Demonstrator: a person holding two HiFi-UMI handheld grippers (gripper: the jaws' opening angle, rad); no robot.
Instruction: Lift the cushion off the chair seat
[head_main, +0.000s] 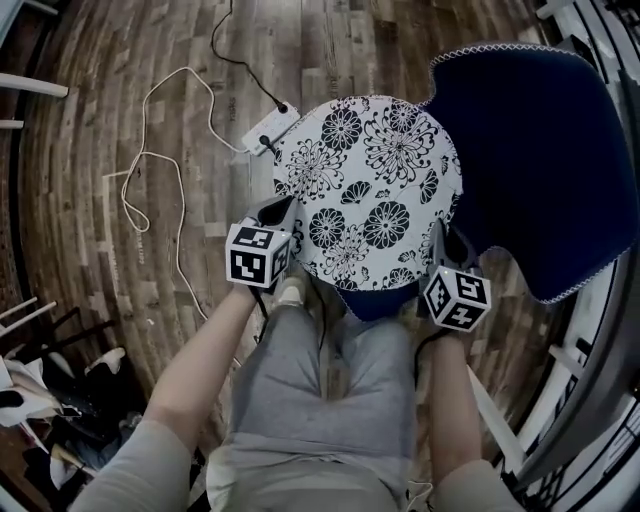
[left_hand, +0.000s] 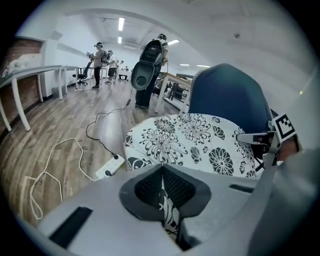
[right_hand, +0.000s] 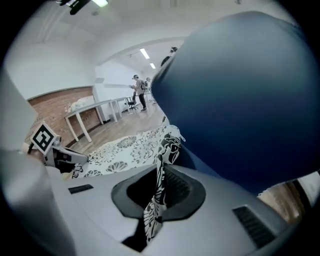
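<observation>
Both tongs are clenched on the cushion (head_main: 370, 190), each on a thin fold of its flowered cover at the near rim: the left tongs (left_hand: 164, 197) on one side, the right tongs (right_hand: 157, 192) on the other. The round pad spreads between them and away from them, and it looks to lie flat on the chair (head_main: 545, 150) seat, not yet lifted.

From where I stand, the worry is how little each grips. Only cloth sits between the pads, not the padding itself, so as the weight comes on, a fold could slide out of one pair and leave the cushion swinging from the other.

Uneven raising would do much the same. If one side goes up first, the pad tips and drags on the seat.

Just beyond the right tongs the blue chair back stands close, and the far rim could catch against it. Should the cushion drop on the left tongs' side, it would land on the floor by the power strip (head_main: 268, 128) and its cable (head_main: 150, 160).
</observation>
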